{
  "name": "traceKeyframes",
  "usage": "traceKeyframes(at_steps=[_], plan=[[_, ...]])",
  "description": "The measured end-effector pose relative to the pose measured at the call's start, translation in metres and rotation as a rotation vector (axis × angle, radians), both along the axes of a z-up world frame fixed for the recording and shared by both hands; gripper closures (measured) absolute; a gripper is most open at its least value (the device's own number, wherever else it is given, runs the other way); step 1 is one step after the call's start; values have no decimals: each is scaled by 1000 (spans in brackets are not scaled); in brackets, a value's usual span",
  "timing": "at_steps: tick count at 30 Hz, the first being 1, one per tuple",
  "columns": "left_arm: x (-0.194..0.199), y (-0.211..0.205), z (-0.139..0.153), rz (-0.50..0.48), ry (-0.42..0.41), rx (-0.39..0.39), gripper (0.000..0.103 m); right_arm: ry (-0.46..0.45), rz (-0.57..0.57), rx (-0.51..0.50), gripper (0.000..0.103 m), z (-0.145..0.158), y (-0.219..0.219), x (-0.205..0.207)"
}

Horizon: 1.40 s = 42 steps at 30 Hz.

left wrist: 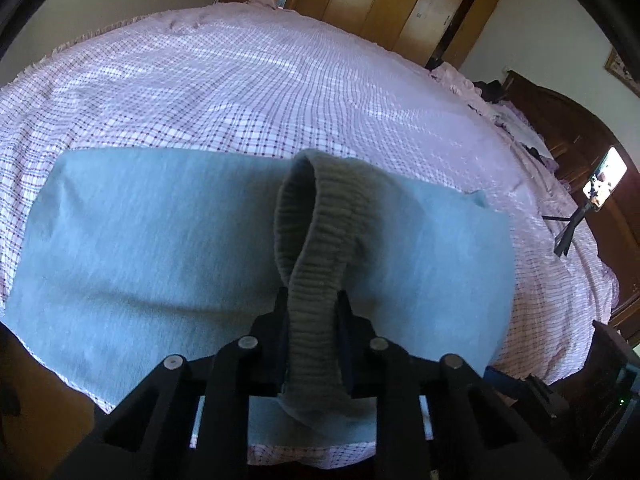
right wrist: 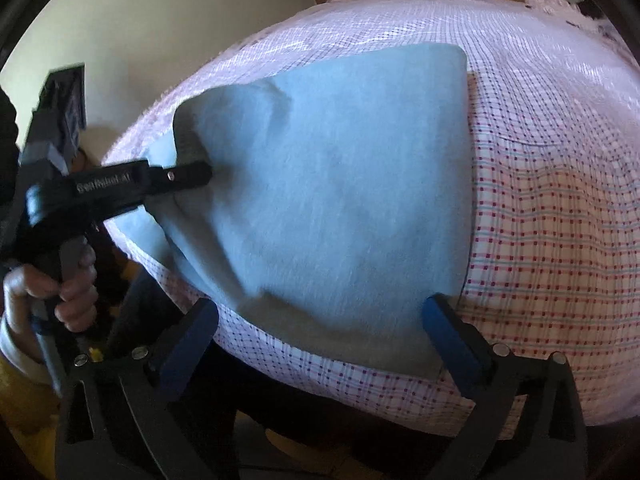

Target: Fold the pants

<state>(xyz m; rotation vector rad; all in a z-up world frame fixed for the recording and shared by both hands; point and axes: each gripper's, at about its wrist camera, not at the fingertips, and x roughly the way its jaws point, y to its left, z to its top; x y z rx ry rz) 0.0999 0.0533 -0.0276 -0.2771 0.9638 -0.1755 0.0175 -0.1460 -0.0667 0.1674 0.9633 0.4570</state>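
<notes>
Light blue-grey pants [left wrist: 160,232] lie folded on a pink checked bed. My left gripper [left wrist: 314,300] is shut on the grey ribbed waistband [left wrist: 316,240], which loops up from between the fingers. In the right wrist view the pants [right wrist: 340,184] spread across the bed's near corner, and the left gripper [right wrist: 200,174] pinches the cloth at their left edge, lifting a fold. My right gripper [right wrist: 320,316] is open, its blue-padded fingers [right wrist: 452,336] spread on either side of the pants' near edge, with nothing between them gripped.
The bed sheet [left wrist: 280,92] stretches far behind the pants. Wooden wardrobes [left wrist: 400,4] stand beyond the bed. A phone on a small tripod [left wrist: 600,184] stands on the bed's right side by the dark wooden headboard [left wrist: 568,120]. A hand [right wrist: 68,284] holds the left gripper's handle.
</notes>
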Motion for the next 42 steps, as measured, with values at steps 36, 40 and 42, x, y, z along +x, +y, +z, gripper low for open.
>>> traceKeyframes(at_steps=[36,40,42], plan=[[-20,105,90,18,-150,76,86,10,-174,165,14,15,-29,-13],[-16,122,83,46,-136,102,86,15,-174,152,15,12,-26,-10],[-14,134,79,64,-126,82,86,21,-175,149,15,11,-26,-9]])
